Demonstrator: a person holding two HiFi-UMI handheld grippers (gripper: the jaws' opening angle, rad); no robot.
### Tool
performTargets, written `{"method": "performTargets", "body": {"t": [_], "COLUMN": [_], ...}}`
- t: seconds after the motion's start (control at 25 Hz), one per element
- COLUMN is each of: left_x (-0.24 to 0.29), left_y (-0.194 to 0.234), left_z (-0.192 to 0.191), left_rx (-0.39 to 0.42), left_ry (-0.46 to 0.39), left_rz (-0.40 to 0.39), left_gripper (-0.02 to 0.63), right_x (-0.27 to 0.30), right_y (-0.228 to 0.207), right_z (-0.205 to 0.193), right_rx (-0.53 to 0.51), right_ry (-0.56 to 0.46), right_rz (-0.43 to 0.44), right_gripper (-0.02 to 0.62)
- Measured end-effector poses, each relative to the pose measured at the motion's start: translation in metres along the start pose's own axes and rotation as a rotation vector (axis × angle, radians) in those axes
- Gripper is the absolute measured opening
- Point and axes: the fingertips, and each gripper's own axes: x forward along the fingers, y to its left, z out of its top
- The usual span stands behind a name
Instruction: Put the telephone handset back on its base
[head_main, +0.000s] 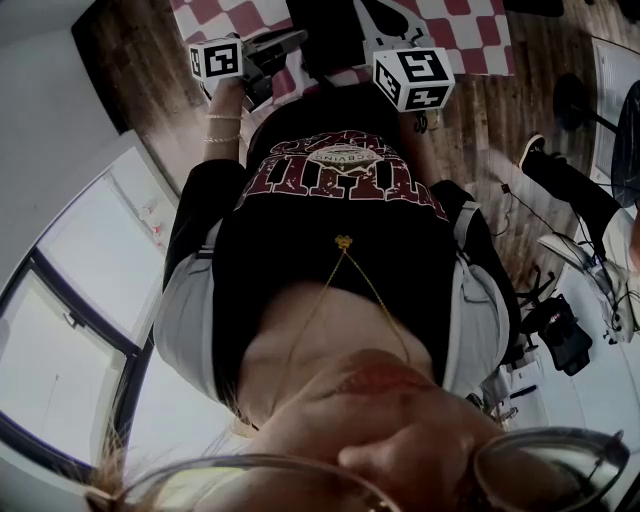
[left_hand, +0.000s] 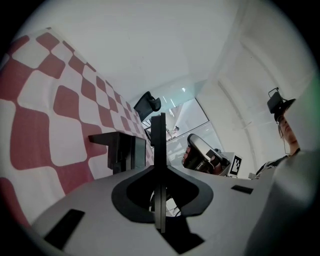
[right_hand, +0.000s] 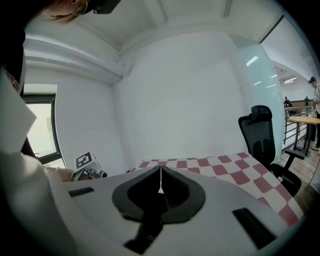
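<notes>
- In the left gripper view, the left gripper (left_hand: 158, 122) has its jaws pressed flat together into one thin dark blade, with nothing between them.
- At 9 o'clock from those jaws stands a dark blocky thing (left_hand: 118, 149) on the red-and-white checkered cloth (left_hand: 45, 115). I cannot tell whether it is the telephone base, and no view shows the handset clearly.
- At 3 o'clock from the left jaws, close by, sits the right gripper (left_hand: 202, 154).
- In the right gripper view, the right gripper's jaws are also closed, meeting in a fine seam with nothing held.
- The checkered cloth runs from 12 to 3 o'clock beyond that seam. An office chair (right_hand: 261, 134) stands at 2 o'clock, and the left gripper's marker cube (right_hand: 84, 161) at 9 o'clock.
- The head view takes in the person (head_main: 330, 250) in a black printed T-shirt. The two grippers are held near each other at 11 and 1 o'clock, the cloth is at 12 o'clock, and the wooden floor (head_main: 520, 110) at 2 o'clock.
</notes>
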Motion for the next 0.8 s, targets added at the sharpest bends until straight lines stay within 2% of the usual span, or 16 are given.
{"method": "performTargets", "body": {"t": [0.8], "left_x": [0.003], "left_y": [0.035], "left_z": [-0.017], "left_rx": [-0.071], "left_ry": [0.017], "left_rz": [0.053], "left_gripper": [0.075], "right_x": [0.003], "right_y": [-0.001], "right_z": [-0.004], "right_rx": [0.002], "right_ry": [0.012], "right_rz": [-0.006], "right_gripper": [0.021]}}
